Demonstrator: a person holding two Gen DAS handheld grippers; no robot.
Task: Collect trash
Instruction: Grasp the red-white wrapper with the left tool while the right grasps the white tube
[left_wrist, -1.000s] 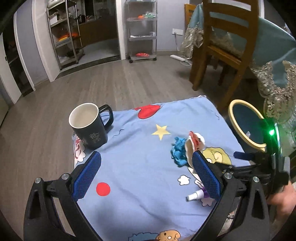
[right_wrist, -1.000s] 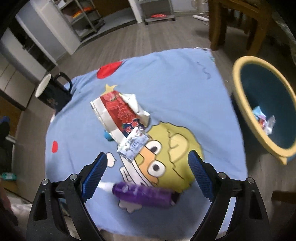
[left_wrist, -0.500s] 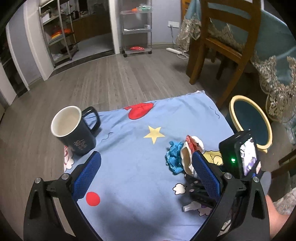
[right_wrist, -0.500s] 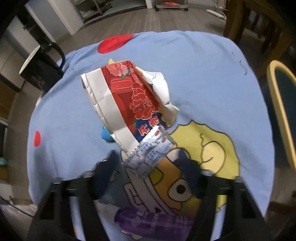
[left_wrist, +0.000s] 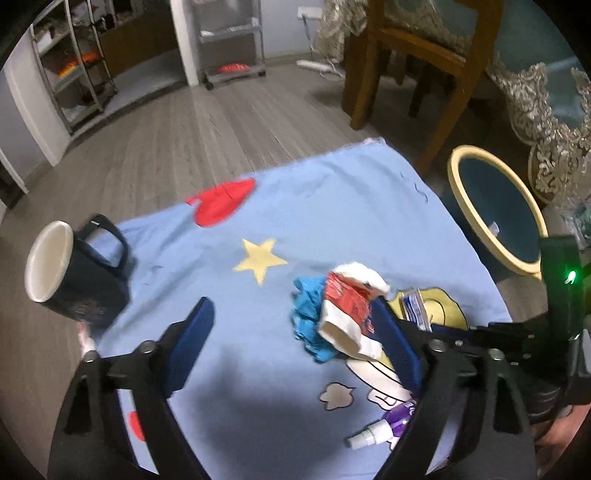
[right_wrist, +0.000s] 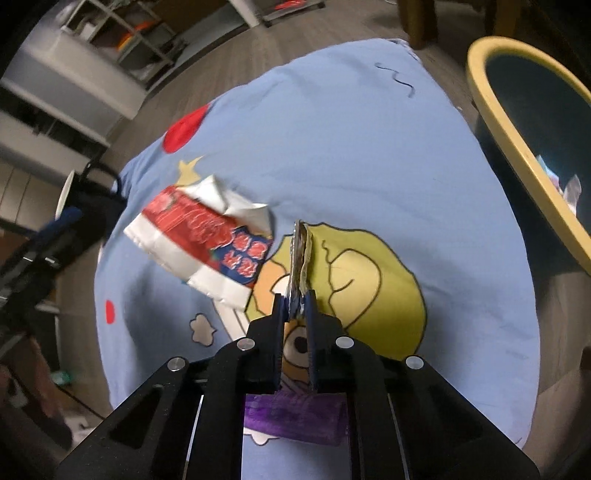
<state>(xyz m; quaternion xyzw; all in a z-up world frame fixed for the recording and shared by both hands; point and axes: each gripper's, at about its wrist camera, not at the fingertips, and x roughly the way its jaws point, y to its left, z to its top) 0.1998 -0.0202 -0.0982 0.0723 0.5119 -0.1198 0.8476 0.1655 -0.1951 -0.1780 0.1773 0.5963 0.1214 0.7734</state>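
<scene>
We have the right gripper pinched on a foil sachet, which stands on edge between the pads; its jaws have just been closing and now hold the thin packet, a grip that suits something flat that would be hard to lift off the cloth otherwise. Our left gripper has its jaws apart, though they have just been narrowing, and the red wrapper and blue scrap sit between them, just beside the right-hand pad; we judge that pad is not yet pressing. The bin waits off the cloth's right edge with some trash already inside, so the sachet likely goes there next. The purple tube lies under our right gripper, and the mug stands well apart at the left
</scene>
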